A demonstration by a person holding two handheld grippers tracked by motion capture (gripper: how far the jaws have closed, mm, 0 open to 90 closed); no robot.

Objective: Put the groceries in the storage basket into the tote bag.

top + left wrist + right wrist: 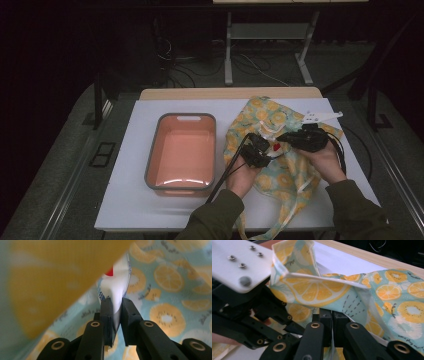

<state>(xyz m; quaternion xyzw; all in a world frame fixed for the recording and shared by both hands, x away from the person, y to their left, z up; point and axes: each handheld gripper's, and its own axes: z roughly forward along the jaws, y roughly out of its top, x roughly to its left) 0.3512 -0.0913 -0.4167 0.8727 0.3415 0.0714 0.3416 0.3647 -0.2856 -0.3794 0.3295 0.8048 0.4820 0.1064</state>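
A cloth bag (pixel 262 114) printed with lemon and kiwi slices lies on the right half of the white table (pixel 125 200). Both hands hold grippers at its mouth. My left gripper (pixel 117 301) reaches inside the bag (pixel 170 280) and is shut on a white packet (pixel 117 282) with red and blue print; a red bit of the packet (pixel 275 147) peeks out in the high view. My right gripper (pixel 331 312) is shut on a fold of the bag's fabric (pixel 317 290) near its rim, holding the mouth up. The left gripper (pixel 259 148) and right gripper (pixel 285 137) sit close together.
A pink tray with a grey rim (pixel 151 156) stands empty on the table to the left of the bag. The bag's strap (pixel 295 197) hangs over the table's front edge. Cables (pixel 225 175) trail from the grippers. Beyond the table is a dark floor with a metal stand (pixel 228 55).
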